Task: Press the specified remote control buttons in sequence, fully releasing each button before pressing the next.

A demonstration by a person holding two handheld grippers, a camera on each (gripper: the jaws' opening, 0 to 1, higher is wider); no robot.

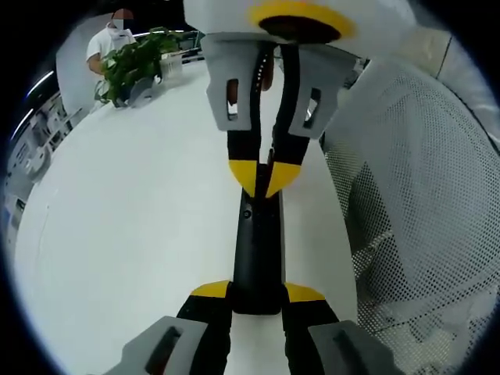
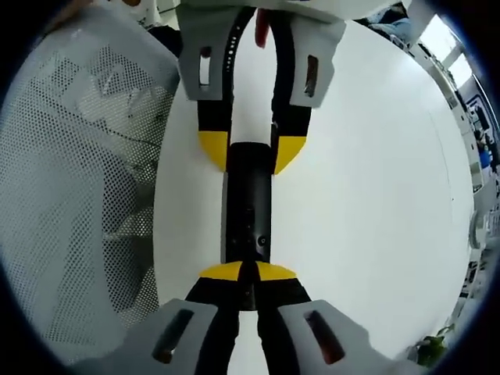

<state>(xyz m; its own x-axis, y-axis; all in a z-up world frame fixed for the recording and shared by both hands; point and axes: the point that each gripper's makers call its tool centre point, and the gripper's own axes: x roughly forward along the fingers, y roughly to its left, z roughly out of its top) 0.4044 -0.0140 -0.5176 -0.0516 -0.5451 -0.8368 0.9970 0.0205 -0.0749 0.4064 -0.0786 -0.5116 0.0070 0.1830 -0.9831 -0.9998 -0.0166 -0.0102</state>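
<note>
Both cameras sit low and close over a white table (image 1: 141, 234), each looking forward along its own jaws, and they face one another from opposite ends of a black remote control (image 1: 256, 250). The left gripper view looks along the remote toward the right gripper (image 1: 263, 183), which comes down from the top of the picture, with a potted plant (image 1: 133, 62) and a person far behind. The right gripper view looks back the other way, meeting the left gripper (image 2: 250, 160) at the remote's far end. The two views share the remote, the tabletop around it and a white mesh screen (image 2: 70, 195), which lies to the right in the left gripper view and to the left in the right gripper view.
</note>
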